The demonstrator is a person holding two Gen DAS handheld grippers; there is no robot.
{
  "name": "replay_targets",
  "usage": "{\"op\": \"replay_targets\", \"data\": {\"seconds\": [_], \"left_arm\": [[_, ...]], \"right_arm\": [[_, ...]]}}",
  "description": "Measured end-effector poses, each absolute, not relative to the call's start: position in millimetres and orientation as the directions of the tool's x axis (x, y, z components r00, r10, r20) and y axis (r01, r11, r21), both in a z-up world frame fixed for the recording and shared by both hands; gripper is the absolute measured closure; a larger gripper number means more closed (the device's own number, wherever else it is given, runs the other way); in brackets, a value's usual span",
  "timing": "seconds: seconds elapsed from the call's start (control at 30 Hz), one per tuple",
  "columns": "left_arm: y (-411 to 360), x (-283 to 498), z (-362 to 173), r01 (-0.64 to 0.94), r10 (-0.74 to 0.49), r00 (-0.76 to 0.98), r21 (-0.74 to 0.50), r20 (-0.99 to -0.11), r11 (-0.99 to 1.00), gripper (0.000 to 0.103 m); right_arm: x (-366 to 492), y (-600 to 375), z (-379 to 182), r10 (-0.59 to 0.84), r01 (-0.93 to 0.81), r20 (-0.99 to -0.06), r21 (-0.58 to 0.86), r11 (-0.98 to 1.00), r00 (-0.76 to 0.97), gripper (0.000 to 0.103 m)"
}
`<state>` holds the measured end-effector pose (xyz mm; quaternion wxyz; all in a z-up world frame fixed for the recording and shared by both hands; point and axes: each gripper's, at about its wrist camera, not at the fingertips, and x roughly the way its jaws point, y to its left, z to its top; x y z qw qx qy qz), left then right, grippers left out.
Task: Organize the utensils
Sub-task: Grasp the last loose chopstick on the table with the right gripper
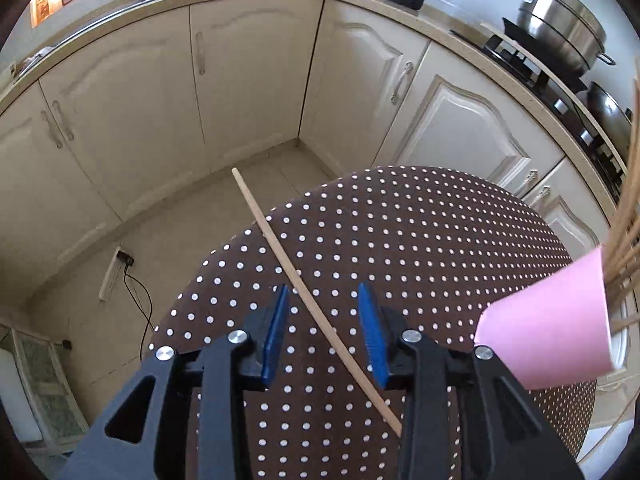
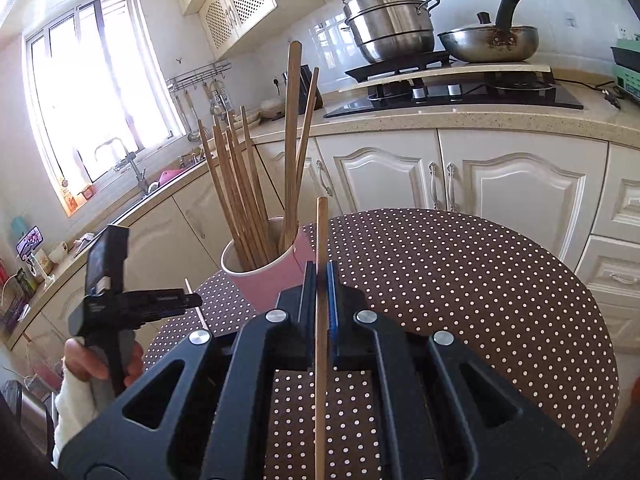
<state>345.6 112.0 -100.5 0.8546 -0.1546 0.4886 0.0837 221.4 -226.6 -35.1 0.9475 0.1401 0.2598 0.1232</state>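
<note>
Left wrist view: left gripper (image 1: 324,332) jaws stood apart around a loose chopstick (image 1: 298,280) lying diagonally on the dotted table (image 1: 420,232), pads not touching it | right gripper (image 2: 318,300) jaws pinched a second chopstick (image 2: 321,240) upright at frame centre | pink cup (image 2: 268,280) of chopsticks (image 2: 240,184) stood just beyond, upper left of jaws.
</note>
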Motion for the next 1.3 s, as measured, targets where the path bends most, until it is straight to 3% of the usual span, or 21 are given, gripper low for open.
{"op": "replay_targets", "data": {"seconds": [0.2, 0.23, 0.27, 0.3, 0.57, 0.73, 0.93, 1.17, 1.3], "left_arm": [[116.7, 365.6, -110.8, -0.382, 0.099, 0.457, -0.095, -0.884, 0.919, 0.068], [116.1, 366.7, -111.0, -0.387, 0.119, 0.458, -0.077, -0.881, 0.919, 0.078], [116.1, 367.4, -110.7, -0.402, 0.154, 0.451, -0.046, -0.879, 0.915, 0.094], [117.8, 367.9, -110.9, -0.402, 0.155, 0.456, -0.048, -0.876, 0.914, 0.096], [131.0, 344.2, -102.9, -0.383, 0.085, 0.540, -0.155, -0.837, 0.911, 0.097], [125.1, 319.2, -67.3, -0.328, 0.051, 0.667, -0.232, -0.743, 0.916, 0.097], [107.1, 283.6, -11.0, -0.171, -0.053, 0.825, -0.338, -0.562, 0.925, 0.097], [72.6, 251.4, 34.9, -0.022, -0.096, 0.926, -0.306, -0.364, 0.952, 0.097], [55.8, 249.9, 42.5, 0.021, -0.128, 0.928, -0.296, -0.349, 0.955, 0.097]], "right_arm": [[234.2, -230.4, -44.3, 0.305, -0.145, -0.474, 0.343, 0.928, 0.826, 0.098], [235.2, -230.6, -46.6, 0.306, -0.142, -0.479, 0.347, 0.927, 0.823, 0.098], [236.5, -231.2, -48.7, 0.308, -0.140, -0.484, 0.352, 0.925, 0.819, 0.098], [237.4, -231.6, -50.3, 0.310, -0.139, -0.486, 0.355, 0.925, 0.817, 0.098], [233.0, -234.2, -46.0, 0.314, -0.138, -0.469, 0.372, 0.918, 0.825, 0.098], [223.0, -235.8, -27.4, 0.312, -0.158, -0.414, 0.366, 0.917, 0.855, 0.098], [208.5, -233.8, -2.5, 0.314, -0.189, -0.350, 0.347, 0.919, 0.883, 0.098], [193.0, -231.2, 26.1, 0.302, -0.210, -0.270, 0.323, 0.923, 0.914, 0.103], [200.1, -225.4, 26.8, 0.307, -0.222, -0.306, 0.281, 0.934, 0.901, 0.103]]}}
